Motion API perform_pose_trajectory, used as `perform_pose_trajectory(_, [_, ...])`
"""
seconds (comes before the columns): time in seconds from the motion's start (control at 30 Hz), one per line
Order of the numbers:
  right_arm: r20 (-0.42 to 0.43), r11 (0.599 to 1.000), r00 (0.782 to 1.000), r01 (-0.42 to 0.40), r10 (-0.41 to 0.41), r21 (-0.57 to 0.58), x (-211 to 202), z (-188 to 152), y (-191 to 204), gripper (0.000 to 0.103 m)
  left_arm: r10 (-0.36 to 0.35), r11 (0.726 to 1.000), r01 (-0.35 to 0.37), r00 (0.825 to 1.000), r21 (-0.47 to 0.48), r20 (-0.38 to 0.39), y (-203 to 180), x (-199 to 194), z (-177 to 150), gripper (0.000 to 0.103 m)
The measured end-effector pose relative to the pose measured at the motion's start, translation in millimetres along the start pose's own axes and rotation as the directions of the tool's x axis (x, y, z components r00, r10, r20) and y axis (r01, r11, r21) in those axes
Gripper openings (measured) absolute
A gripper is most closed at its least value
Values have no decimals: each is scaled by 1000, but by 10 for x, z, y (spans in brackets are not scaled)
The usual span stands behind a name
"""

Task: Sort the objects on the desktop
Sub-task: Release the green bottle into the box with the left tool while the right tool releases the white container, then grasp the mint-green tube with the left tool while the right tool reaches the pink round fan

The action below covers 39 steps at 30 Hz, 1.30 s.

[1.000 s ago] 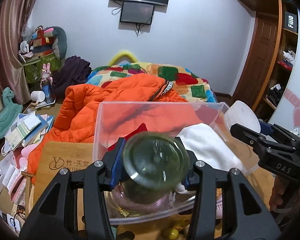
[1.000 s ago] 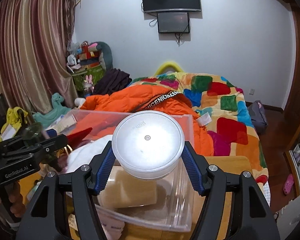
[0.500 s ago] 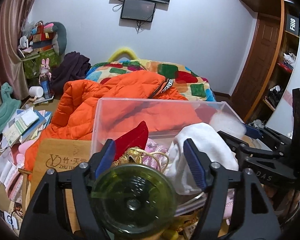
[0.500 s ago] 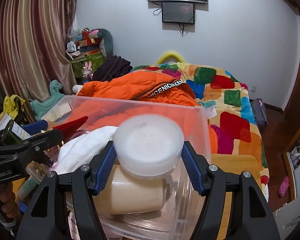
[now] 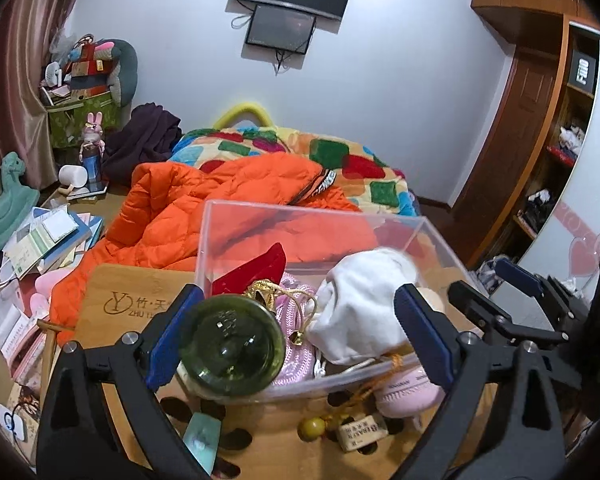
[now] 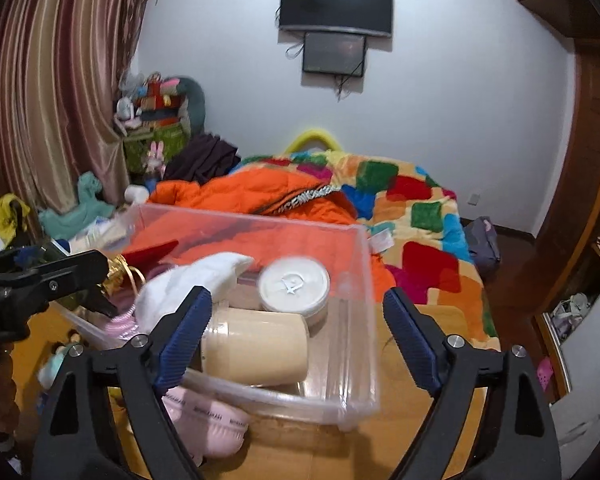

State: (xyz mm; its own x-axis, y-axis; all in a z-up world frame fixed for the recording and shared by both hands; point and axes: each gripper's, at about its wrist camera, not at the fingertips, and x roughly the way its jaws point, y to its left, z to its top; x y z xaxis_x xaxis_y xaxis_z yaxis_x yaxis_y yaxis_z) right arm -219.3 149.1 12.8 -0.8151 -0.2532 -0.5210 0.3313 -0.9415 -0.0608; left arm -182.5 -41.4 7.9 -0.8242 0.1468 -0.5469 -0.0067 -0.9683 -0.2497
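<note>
In the left wrist view, the left tongs are opening around the round green glass jar lying in the clear plastic bin; they should be lifting straight clear without nudging it. In the right wrist view, the right tongs are opening, nothing gripped, above the white-lidded round tub resting inside that bin beside the beige cylinder.

L gripper jaws opening, green glass jar touching left pad, over clear bin.

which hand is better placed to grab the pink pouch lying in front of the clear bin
Right, probably. The pink pouch lies just under the right gripper, whose opening fingers are empty; from the left gripper it sits off beyond the right finger.
</note>
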Motion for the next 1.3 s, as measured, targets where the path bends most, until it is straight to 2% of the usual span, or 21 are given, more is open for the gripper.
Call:
perform_pose_trajectory(0.07, [19, 999, 999, 32, -32, 14, -106, 3, -12, 94, -5, 1000, 5, 1000, -3, 22, 8, -119, 8, 97])
perform_pose_trajectory(0.1, [34, 999, 998, 47, -48, 24, -179, -2, -17, 101, -5, 1000, 5, 999, 0, 32, 11, -170, 9, 97])
perform_pose_trajectory(0.13, [50, 998, 997, 53, -54, 31, -239, -9, -16, 103, -2, 1000, 1, 999, 3, 44, 8, -227, 8, 98])
perform_pose_trajectory(0.2, [87, 997, 995, 49, -54, 54, -389, -30, -20, 103, 10, 1000, -11, 997, 12, 75, 3, -361, -9, 99])
perform_pose_trajectory(0.4, [114, 996, 993, 15, -25, 85, -637, -110, 23, 103, 54, 997, -60, 990, 39, 133, 12, -631, -120, 100])
perform_pose_trajectory(0.63, [71, 991, 996, -57, 48, 121, -641, -360, 54, 103, 90, 990, -104, 985, 90, 148, 95, -788, -359, 100])
perform_pose_trajectory(0.8, [40, 990, 998, -50, 46, 129, -606, -542, 119, 103, 110, 988, -118, 990, 100, 87, 215, -731, -519, 100])
perform_pose_trajectory(0.93, [6, 996, 1000, -17, 17, 88, -547, -623, 211, 103, 91, 988, -89, 996, 130, -10, 309, -581, -682, 100])
perform_pose_trajectory(1.03, [-11, 997, 1000, -10, 11, 73, -478, -668, 242, 103, 161, 971, -138, 981, 196, -108, 370, -364, -820, 100])
perform_pose_trajectory(1.1, [-24, 997, 999, -29, 30, 75, -421, -694, 238, 103, 173, 968, -143, 976, 206, -136, 410, -290, -876, 100])
perform_pose_trajectory(1.23, [-51, 996, 998, -33, 38, 81, -296, -737, 256, 103, 174, 967, -138, 972, 215, -156, 480, -200, -914, 100])
perform_pose_trajectory(1.3, [-75, 996, 997, -10, 17, 87, -203, -742, 270, 103, 189, 960, -149, 969, 236, -158, 482, -151, -913, 100])
